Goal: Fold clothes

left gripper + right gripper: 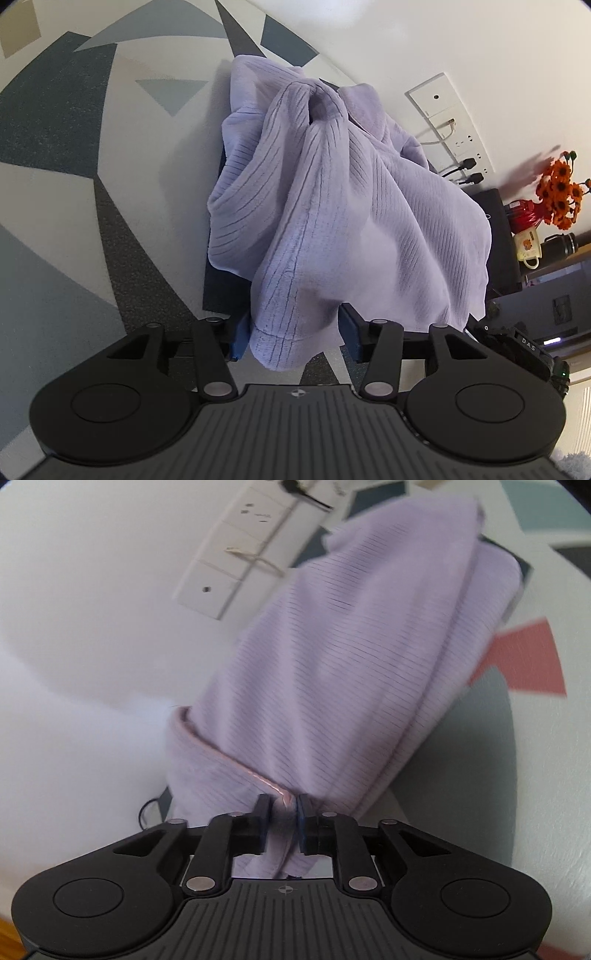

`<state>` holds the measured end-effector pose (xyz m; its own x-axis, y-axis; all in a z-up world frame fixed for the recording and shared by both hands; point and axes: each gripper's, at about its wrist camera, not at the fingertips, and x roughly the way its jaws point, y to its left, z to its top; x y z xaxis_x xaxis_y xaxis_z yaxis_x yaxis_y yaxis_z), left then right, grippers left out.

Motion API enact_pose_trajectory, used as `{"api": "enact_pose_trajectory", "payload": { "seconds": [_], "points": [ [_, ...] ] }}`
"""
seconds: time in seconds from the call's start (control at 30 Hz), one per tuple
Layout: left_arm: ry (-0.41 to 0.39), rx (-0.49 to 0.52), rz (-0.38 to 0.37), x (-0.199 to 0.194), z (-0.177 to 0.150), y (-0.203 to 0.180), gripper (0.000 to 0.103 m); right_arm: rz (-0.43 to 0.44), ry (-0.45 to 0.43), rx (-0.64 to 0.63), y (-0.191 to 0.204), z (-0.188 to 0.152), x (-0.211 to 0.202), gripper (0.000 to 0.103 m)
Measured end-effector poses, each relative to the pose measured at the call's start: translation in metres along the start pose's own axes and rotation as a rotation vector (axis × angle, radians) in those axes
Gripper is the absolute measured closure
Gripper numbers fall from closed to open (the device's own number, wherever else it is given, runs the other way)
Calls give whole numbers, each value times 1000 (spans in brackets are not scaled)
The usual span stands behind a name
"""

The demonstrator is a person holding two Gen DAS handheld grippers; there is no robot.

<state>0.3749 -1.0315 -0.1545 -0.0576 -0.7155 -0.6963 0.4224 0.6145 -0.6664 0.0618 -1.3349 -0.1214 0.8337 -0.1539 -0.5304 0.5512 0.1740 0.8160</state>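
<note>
1. The right gripper (282, 819) has its 2 blue-padded jaws pinched tight on a bunched edge of the lilac ribbed garment (351, 664), right at a pinkish piped seam (258, 771) that runs diagonally into the pads.

2. The left gripper (293, 332) has its jaws spread wide, with a hemmed corner of the same garment (332, 221) hanging down between the blue pads; the cloth lies between them, but the jaws are not pressed onto it.

3. The garment is held up in the air, stretched between the 2 grippers, above the patterned floor (55, 147) and close to the white wall (480, 44). In the left wrist view its far end gathers to a pinched peak, and from there the fabric falls in deep, soft folds.

4. The fabric is a plush, fleecy knit in pale lilac, marked by fine parallel ribs. It looks thick and matte, with a stitched hem at the lower corner.

5. The floor shows angular shapes in grey, dark grey and off-white, with a coral-red patch (524, 664) in the right wrist view.

6. On the wall sits a white socket panel (450, 122) with black plugs in it. Beside it are orange artificial flowers (559, 192), a red container (526, 212), a patterned mug (528, 247) and a dark cylinder (561, 243).
</note>
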Motion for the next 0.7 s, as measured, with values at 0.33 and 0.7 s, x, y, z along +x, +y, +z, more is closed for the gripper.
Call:
{"api": "enact_pose_trajectory", "payload": {
  "seconds": [0.33, 0.7],
  "points": [
    [23, -25, -66, -9, -4, -2, 70, 17, 26, 131, -19, -2, -12, 43],
    [-90, -29, -179, -47, 8, -24, 90, 109, 25, 261, 12, 5, -16, 86]
  ]
}}
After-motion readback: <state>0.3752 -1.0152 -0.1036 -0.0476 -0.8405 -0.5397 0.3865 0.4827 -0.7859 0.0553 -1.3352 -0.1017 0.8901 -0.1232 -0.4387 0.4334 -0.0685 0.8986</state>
